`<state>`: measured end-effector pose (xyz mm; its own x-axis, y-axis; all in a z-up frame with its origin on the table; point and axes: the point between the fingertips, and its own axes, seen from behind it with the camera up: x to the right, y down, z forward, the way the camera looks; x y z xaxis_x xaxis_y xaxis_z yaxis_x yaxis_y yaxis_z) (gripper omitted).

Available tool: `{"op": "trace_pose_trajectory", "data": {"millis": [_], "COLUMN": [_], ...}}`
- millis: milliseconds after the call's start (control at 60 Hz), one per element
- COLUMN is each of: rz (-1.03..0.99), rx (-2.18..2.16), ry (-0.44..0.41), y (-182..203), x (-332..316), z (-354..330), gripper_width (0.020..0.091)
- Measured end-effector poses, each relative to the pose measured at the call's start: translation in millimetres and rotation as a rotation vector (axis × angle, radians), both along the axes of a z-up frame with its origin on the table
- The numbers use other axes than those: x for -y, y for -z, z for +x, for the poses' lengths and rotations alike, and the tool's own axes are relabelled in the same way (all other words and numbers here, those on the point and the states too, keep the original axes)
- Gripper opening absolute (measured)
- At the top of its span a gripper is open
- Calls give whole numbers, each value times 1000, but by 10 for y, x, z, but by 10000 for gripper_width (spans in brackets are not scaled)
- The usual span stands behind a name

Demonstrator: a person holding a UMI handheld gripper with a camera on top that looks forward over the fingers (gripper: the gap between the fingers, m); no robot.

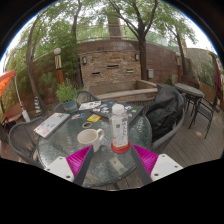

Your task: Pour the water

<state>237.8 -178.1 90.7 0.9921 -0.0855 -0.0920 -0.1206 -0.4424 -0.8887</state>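
Your tool hangs level over the near edge of the glass table, fingers spread apart and gripping nothing. Just ahead, in line with the gap between them, stands the water bottle, upright with its cap apparently on. To its left sits the white cup, near the bottle but apart. Nothing looks poured yet; grasping, lifting and tipping all remain. Beyond stand chairs and a brick wall.
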Motion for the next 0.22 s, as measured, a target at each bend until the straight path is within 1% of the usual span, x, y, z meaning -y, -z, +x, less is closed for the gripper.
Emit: {"op": "trace_pose_trajectory", "data": {"millis": [150, 217], "rz": [9, 3], "rx": [-21, -53], "ry": [45, 41], "y": [-524, -658], "x": [881, 1261], "z": [-422, -662], "gripper_width": [837, 834]}}
